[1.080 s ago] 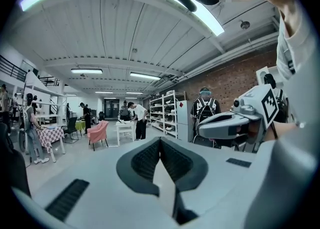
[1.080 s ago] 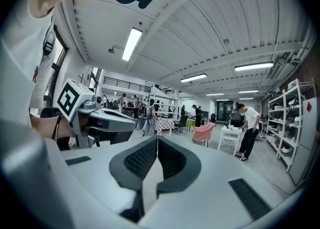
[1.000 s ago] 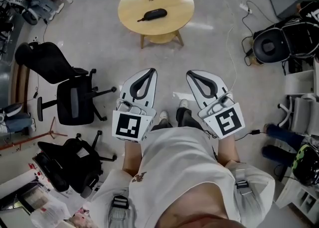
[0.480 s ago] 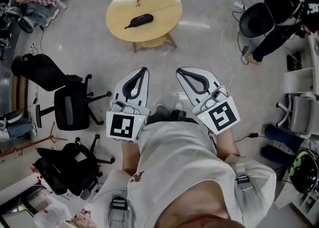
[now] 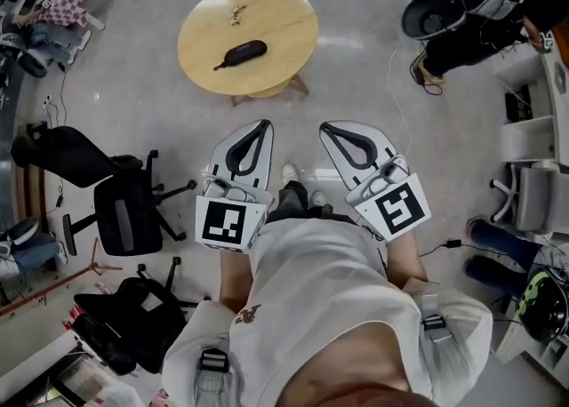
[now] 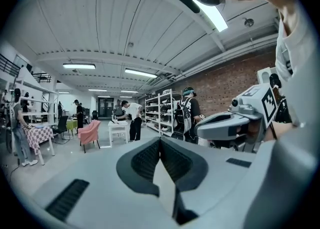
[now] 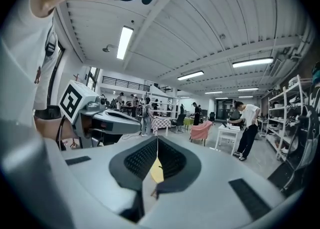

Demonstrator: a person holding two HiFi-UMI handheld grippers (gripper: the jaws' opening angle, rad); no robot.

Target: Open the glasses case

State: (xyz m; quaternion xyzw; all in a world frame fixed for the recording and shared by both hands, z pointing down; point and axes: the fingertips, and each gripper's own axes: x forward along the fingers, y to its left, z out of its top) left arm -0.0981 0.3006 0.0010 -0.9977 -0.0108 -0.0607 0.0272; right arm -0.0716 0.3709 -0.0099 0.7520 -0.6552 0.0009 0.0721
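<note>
On a round table (image 5: 277,12), a glasses case (image 5: 242,52) is lying well ahead of left gripper (image 5: 265,123) and right gripper (image 5: 325,128), both being held closed, empty.

I wear a white T-shirt (image 5: 320,281) with grey buckled straps (image 5: 210,365), and my left gripper (image 5: 264,126) and right gripper (image 5: 326,129) are pale grey shells with black padded jaws and black-and-white square-marker cubes (image 5: 227,223)
</note>
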